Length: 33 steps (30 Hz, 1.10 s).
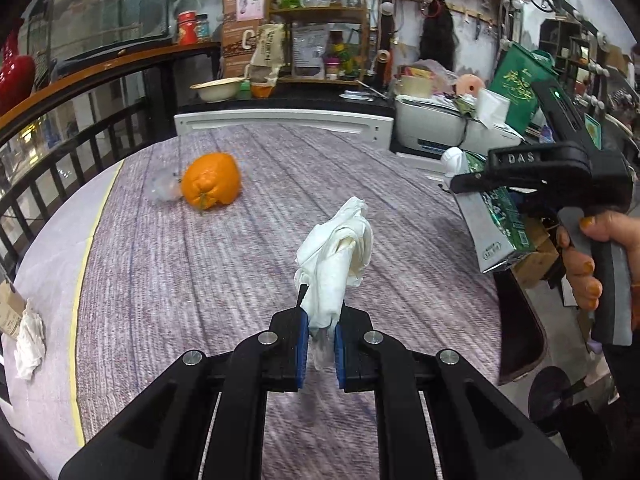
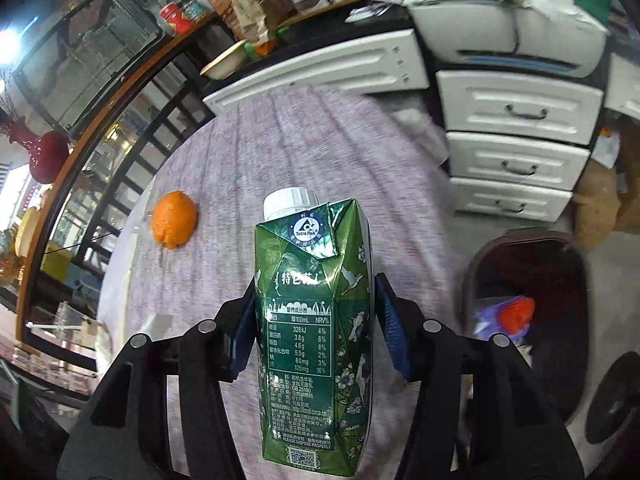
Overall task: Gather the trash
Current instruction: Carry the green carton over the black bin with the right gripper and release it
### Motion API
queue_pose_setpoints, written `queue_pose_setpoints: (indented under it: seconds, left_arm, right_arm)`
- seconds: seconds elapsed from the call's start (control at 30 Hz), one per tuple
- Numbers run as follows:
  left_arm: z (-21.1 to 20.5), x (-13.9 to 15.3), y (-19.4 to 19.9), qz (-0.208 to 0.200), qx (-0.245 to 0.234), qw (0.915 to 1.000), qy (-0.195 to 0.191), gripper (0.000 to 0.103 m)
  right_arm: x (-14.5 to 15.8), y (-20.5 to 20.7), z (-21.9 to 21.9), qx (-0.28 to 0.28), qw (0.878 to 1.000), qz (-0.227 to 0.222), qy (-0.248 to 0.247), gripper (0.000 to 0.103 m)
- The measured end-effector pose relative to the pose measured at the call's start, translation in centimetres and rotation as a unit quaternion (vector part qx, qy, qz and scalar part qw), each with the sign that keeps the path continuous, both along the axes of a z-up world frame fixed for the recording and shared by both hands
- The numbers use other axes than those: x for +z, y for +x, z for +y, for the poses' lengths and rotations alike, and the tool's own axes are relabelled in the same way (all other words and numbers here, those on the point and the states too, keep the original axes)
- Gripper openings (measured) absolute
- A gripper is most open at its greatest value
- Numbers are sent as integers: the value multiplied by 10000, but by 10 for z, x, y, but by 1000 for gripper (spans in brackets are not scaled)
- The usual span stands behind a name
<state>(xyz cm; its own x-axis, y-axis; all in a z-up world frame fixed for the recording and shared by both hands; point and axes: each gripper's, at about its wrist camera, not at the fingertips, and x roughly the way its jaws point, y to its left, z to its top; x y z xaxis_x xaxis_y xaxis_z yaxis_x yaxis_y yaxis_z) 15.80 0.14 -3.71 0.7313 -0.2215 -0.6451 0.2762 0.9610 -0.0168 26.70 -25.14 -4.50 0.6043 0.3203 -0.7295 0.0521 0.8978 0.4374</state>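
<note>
Left claw: my left claw (image 1: 321, 334) is nipped nearly shut on a crumpled white paper tissue (image 1: 336, 260), lifted above the counter.
Right claw: my right claw (image 2: 316, 320) is clamped half-wide around a green milk carton with white cap (image 2: 316, 320).
Counter: a grey-purple woven cloth on the counter (image 1: 240, 260) carries a round orange fruit (image 1: 211, 179).
Room: white drawers (image 2: 516, 152) and a dark brown bin (image 2: 532, 280) stand beyond the edge.

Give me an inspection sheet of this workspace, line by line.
Surface: table under grey-purple woven cloth.
Job's things: crumpled white tissue and green milk carton with white cap, both held; dark bin beside the table holds some trash.
Clutter: orange fruit on cloth; second crumpled tissue at the table edge.
Grippers: left gripper shut on tissue; right gripper shut on carton.
Cables: nothing seen.
Surroundings: white drawers, crowded shelves.
</note>
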Motion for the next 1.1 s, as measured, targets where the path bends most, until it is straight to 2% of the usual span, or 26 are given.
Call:
queue_pose_setpoints:
  seconds: [0.17, 0.33, 0.5, 0.8, 0.87, 0.9, 1.1]
  left_arm:
    - [-35, 4, -10, -25, -286, 9996, 59, 11]
    - [-76, 6, -17, 0, -648, 9978, 104, 11]
    - [-112, 5, -21, 98, -953, 9954, 92, 11]
    - [-171, -19, -22, 569, -1431, 9879, 196, 11]
    - [-180, -27, -19, 719, -1456, 9865, 208, 11]
    - [-184, -30, -18, 796, -1473, 9857, 208, 11]
    - [-206, -47, -19, 1002, -1622, 9808, 414, 11]
  right_arm:
    - [-13, -29, -40, -263, 9993, -150, -230, 55]
    - [-39, -46, -79, -517, 9982, -73, -309, 55]
    - [-72, -51, -108, -637, 9973, 208, -291, 55]
    - [-149, -45, -136, -834, 9923, 840, -371, 56]
    - [-162, -44, -138, -880, 9902, 956, -509, 71]
    - [-168, -46, -140, -935, 9892, 982, -553, 73]
    - [-171, -63, -155, -1176, 9885, 871, -388, 74]
